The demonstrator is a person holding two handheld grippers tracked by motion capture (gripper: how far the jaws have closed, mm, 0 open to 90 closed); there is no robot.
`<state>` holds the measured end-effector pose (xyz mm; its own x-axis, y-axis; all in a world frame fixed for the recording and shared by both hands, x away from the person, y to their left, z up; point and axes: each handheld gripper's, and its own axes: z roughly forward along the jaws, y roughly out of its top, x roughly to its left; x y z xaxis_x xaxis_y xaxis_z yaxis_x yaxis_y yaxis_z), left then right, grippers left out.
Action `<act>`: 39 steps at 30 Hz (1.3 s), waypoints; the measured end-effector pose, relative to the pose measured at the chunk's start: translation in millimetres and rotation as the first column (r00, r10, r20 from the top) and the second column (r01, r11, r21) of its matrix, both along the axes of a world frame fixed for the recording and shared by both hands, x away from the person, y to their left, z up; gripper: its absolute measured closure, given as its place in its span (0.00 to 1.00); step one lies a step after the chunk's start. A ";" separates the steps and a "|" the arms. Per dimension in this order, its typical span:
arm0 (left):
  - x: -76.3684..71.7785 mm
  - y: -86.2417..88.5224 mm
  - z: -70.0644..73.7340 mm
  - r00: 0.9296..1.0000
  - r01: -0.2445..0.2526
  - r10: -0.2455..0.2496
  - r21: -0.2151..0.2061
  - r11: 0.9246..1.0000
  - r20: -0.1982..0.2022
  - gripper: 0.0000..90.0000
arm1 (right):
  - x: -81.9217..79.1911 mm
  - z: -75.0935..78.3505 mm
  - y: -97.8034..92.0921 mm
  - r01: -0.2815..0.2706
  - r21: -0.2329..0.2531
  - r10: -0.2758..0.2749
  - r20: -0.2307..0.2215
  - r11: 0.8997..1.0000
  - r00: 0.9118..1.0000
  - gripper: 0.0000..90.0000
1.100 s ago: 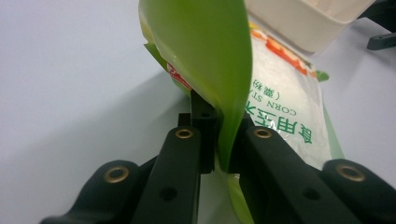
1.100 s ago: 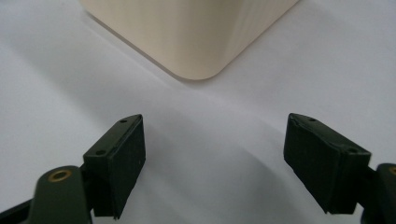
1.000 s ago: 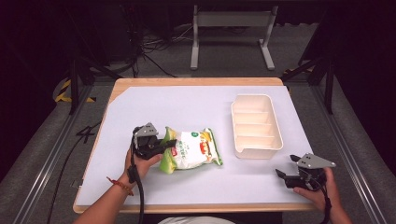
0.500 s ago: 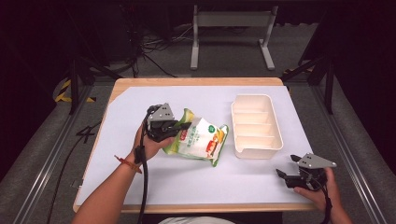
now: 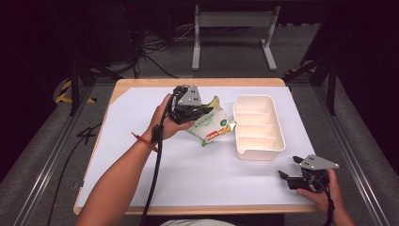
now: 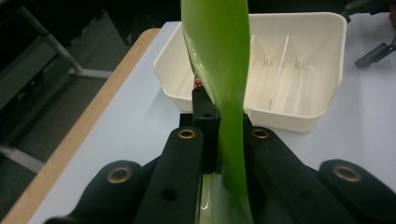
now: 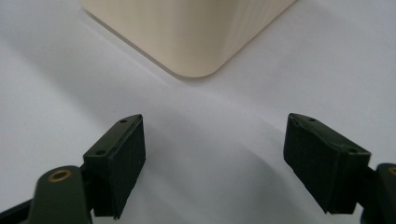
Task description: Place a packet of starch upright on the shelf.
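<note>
1. My left gripper [image 5: 200, 110] has its jaws clamped on the green edge of the snack bag [image 5: 210, 126]. In the left gripper view that green seam [image 6: 224, 84] runs straight up between the jaws.
2. The bag is lifted off the bench [image 5: 141, 141], just beside the left wall of the cream tray [image 5: 259, 149], not yet over it. Bag and tray rim look close; I can't tell if they touch.
3. My right gripper [image 5: 289, 168] sits near the front right corner of the bench, jaws wide apart, holding nothing. In the right gripper view its pads [image 7: 116, 161] point at the tray's rounded corner [image 7: 196, 56].
4. Handling, my guess: light, soft, air-filled film pouch. Glossy, so likely slippery. Contents probably crushable, so no squeezing the belly. Best hold is the flat sealed edge, where I have it now.
5. Orientation: the bag hangs tilted from the grip, the gripped green end up and toward the far side, the red-printed end sagging down toward me and the tray. The long axis runs diagonally, roughly along that line.
6. The tray's compartments [image 6: 280, 70] are narrow strips across its length. The bag looks wider than one slot, so I judge it will lie on top of the dividers.
</note>
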<state>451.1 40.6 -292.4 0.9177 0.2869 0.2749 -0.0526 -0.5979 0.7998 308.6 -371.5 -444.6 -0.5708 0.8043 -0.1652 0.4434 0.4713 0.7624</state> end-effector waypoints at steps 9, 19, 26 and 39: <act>17.3 -7.1 17.5 1.000 0.001 0.000 -0.036 0.999 0.030 0.99 | 0.3 -0.3 -0.5 -0.002 0.002 0.002 -0.004 1.000 1.000 0.23; 32.7 -13.8 31.6 0.997 0.004 0.001 -0.062 0.998 0.077 0.99 | 0.8 -0.2 -1.7 0.002 0.010 -0.002 -0.004 1.000 1.000 0.22; 37.8 -30.1 41.9 0.995 0.038 -0.032 -0.058 0.998 0.099 0.99 | 0.7 0.0 -2.3 0.006 0.016 -0.006 -0.002 1.000 1.000 0.22; 52.1 -76.6 45.3 0.992 0.082 -0.076 -0.063 0.995 0.098 0.99 | 0.4 0.4 -3.0 0.011 0.015 -0.012 0.007 1.000 1.000 0.22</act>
<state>503.2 -36.0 -247.1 0.9086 0.2352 0.3450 -0.1755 -0.5346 0.8267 309.0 -374.5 -444.2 -0.5603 0.8132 -0.1576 0.4430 0.4549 0.7726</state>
